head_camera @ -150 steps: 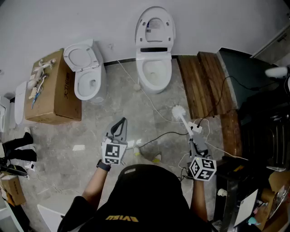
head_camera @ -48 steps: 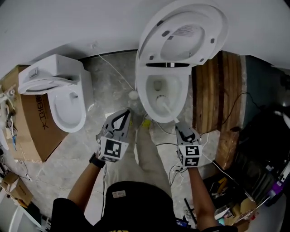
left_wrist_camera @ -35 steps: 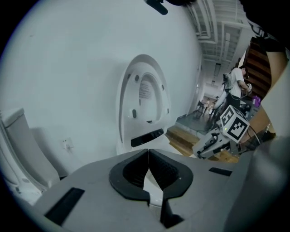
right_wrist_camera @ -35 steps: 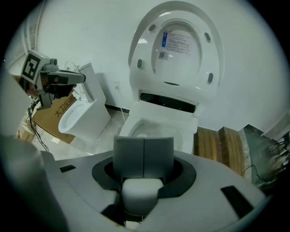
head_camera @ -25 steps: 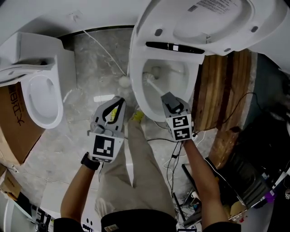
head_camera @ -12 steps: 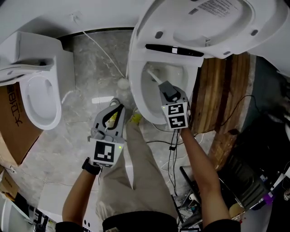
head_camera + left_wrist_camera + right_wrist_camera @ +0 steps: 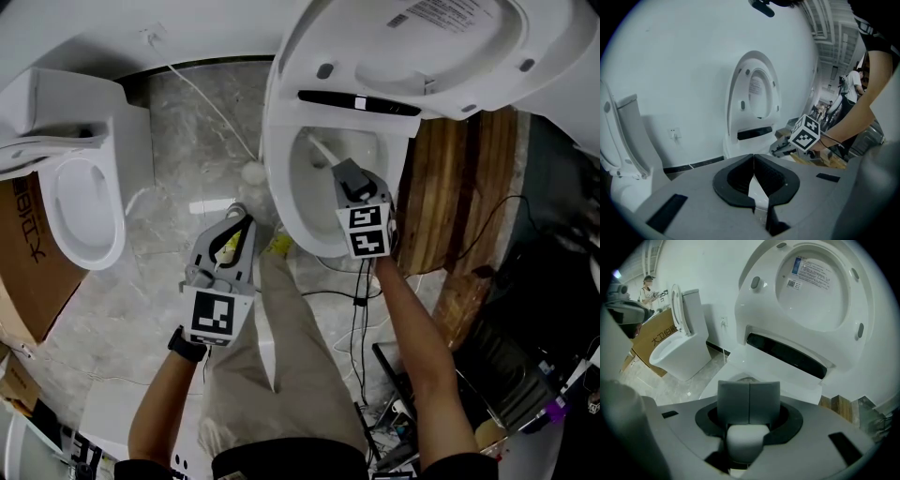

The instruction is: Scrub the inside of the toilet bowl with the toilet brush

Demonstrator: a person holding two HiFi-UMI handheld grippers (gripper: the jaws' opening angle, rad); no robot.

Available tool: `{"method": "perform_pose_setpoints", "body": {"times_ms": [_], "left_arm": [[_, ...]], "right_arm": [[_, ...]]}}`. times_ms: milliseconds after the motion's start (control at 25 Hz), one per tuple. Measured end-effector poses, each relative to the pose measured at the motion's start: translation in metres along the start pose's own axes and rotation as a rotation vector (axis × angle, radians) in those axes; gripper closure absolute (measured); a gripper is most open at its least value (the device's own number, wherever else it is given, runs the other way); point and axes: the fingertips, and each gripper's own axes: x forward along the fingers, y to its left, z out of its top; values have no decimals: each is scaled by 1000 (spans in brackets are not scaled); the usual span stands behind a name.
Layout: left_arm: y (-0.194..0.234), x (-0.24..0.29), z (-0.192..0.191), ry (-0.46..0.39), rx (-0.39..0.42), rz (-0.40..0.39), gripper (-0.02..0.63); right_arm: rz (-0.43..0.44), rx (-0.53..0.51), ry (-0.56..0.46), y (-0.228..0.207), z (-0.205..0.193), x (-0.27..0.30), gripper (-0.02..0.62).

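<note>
The white toilet (image 7: 279, 202) stands with its lid (image 7: 441, 47) raised. My right gripper (image 7: 345, 174) hangs over the bowl's front part, shut on the white handle of the toilet brush (image 7: 320, 148). The handle slants up-left toward the bowl's back-left wall, and the brush head is hidden. In the right gripper view the fingers (image 7: 733, 401) are pressed together over the handle (image 7: 746, 441). My left gripper (image 7: 242, 221) is held left of the bowl above the floor, shut on nothing. In the left gripper view its tips (image 7: 753, 159) meet in front of the raised lid (image 7: 754, 93).
A second white toilet (image 7: 89, 202) stands to the left beside a cardboard box (image 7: 17, 253). Wooden planks (image 7: 459, 178) lie right of the bowl. Cables (image 7: 361, 300) trail over the stone floor (image 7: 178, 178), with clutter at lower right. People stand far off (image 7: 647, 287).
I have walked up to the toilet and put the brush into the bowl. In the last second my right gripper has pushed farther toward the bowl's back; the left has barely shifted.
</note>
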Motion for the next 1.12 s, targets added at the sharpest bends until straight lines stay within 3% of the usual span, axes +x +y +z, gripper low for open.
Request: {"method": "perform_pose_setpoints", "body": {"times_ms": [600,1120], "left_arm": [[-18,9,0,8,16,-41,588],[-25,9,6,11,57,-86,588]], "right_arm": [[-134,33,50,-53,-15,-6,436],[-216,113,110,-69,-45,-21,436]]}}
